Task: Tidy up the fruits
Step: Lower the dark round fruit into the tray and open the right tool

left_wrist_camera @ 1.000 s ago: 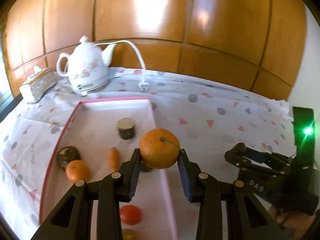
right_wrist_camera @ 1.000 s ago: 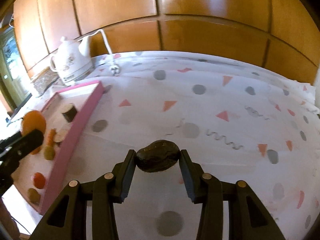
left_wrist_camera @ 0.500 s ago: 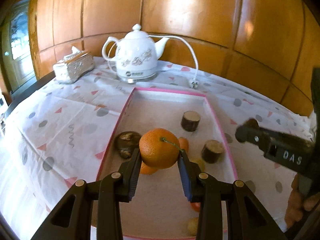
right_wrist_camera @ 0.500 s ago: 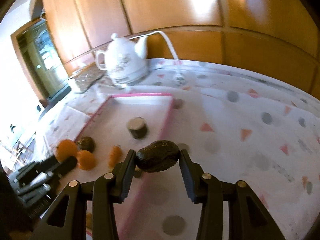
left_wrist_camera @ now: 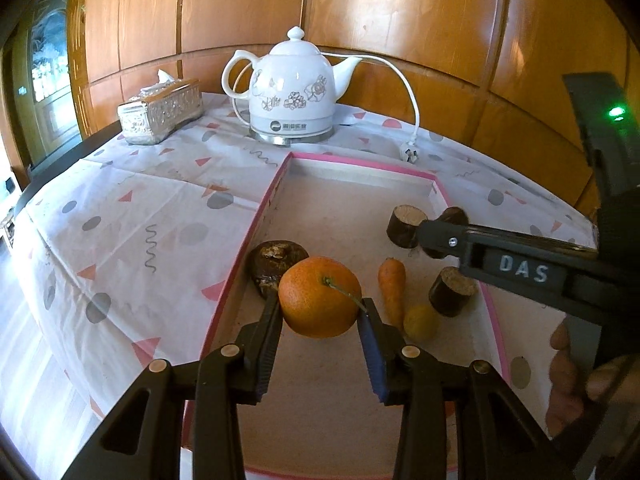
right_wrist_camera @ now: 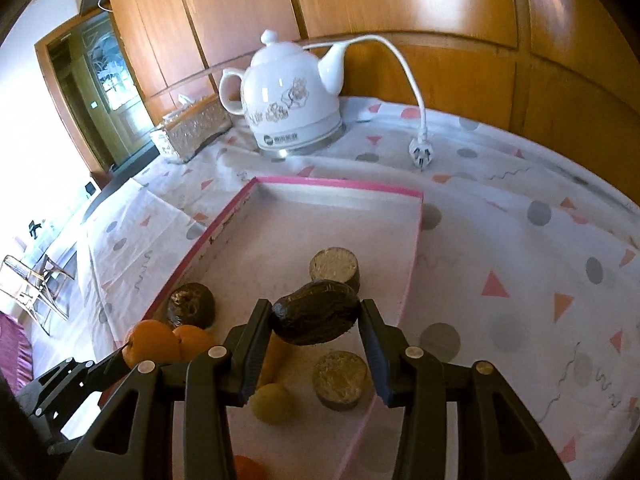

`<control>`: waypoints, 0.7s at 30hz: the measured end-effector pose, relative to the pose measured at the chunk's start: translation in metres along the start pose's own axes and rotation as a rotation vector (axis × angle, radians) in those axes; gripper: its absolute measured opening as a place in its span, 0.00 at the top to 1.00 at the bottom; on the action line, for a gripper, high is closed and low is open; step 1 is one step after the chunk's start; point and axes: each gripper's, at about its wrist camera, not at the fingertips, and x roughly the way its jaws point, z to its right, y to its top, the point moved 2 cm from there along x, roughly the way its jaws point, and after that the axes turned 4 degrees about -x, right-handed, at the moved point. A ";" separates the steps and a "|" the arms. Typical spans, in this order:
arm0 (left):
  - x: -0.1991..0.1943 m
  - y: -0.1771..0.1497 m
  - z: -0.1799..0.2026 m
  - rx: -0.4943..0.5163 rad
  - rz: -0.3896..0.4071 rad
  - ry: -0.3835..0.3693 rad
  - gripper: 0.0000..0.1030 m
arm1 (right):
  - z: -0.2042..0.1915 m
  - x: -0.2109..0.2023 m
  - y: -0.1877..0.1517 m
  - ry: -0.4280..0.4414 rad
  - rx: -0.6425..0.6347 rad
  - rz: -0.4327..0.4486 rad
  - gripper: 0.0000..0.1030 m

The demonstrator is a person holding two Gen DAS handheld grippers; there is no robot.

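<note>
Gripping an orange (left_wrist_camera: 319, 297) with a short green stem, the left gripper (left_wrist_camera: 320, 316) has its jaws clamped on the fruit, which hangs above the pink-rimmed tray (left_wrist_camera: 256, 222) on the bench. The right gripper (right_wrist_camera: 316, 320) holds a dark avocado (right_wrist_camera: 316, 312) pinched between its jaws, over the tray's right half. In the tray lie a carrot (left_wrist_camera: 392, 284), a small yellow fruit (left_wrist_camera: 420, 322), two brown cut stubs (left_wrist_camera: 406, 220) and a dark wrinkled fruit (left_wrist_camera: 274, 256). Behind stand a white kettle (left_wrist_camera: 292, 92) and a tissue box (left_wrist_camera: 160, 112).
</note>
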 end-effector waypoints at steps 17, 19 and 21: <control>-0.001 0.001 -0.004 -0.019 0.008 0.015 0.46 | -0.004 -0.002 -0.003 0.040 0.020 0.023 0.51; -0.001 0.001 -0.004 -0.020 0.010 0.014 0.44 | -0.002 -0.006 -0.004 0.034 0.027 0.040 0.51; -0.002 0.003 -0.005 -0.022 0.015 0.015 0.41 | 0.000 -0.010 -0.006 0.032 0.037 0.054 0.51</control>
